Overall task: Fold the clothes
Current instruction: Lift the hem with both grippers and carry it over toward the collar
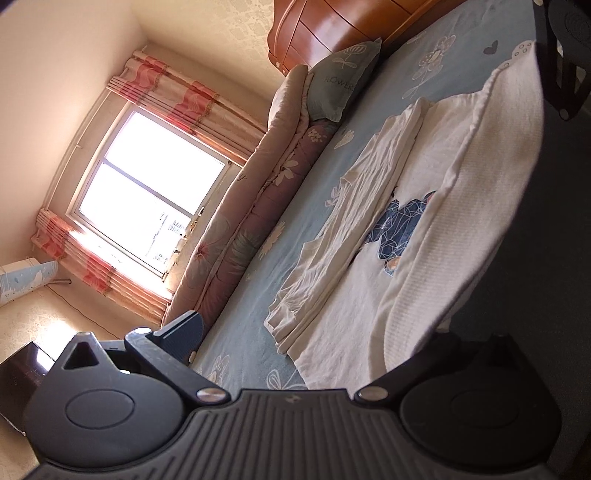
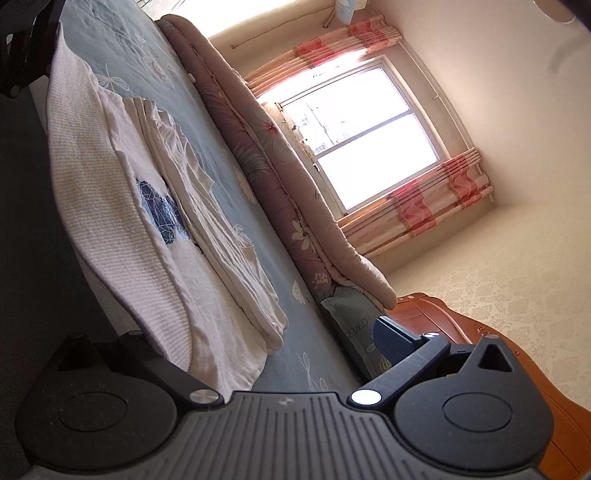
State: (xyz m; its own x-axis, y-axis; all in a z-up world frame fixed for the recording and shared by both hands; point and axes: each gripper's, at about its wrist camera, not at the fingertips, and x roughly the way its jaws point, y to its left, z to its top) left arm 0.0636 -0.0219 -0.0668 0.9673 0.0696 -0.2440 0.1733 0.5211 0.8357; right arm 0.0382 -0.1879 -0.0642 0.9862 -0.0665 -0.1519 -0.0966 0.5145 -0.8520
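Observation:
A white T-shirt (image 1: 343, 321) with a blue geometric print (image 1: 402, 221) lies on the light blue bedsheet (image 1: 255, 332), its far side folded over in a long strip (image 1: 347, 221). A white waffle-knit cloth (image 1: 491, 192) lies over its near side at the bed edge. The same shirt (image 2: 207, 295), print (image 2: 162, 214) and knit cloth (image 2: 96, 206) show in the right wrist view. My left gripper (image 1: 325, 328) stands open over the shirt's end, one fingertip (image 1: 184, 328) visible. My right gripper (image 2: 258, 339) stands open at the other end, one fingertip (image 2: 395, 339) visible.
A rolled floral quilt (image 1: 251, 221) lies along the far side of the bed, with a grey-green pillow (image 1: 340, 81) against the wooden headboard (image 1: 332, 26). A bright window (image 1: 147, 192) with pink curtains is behind. The other gripper (image 1: 569, 55) shows at the upper right.

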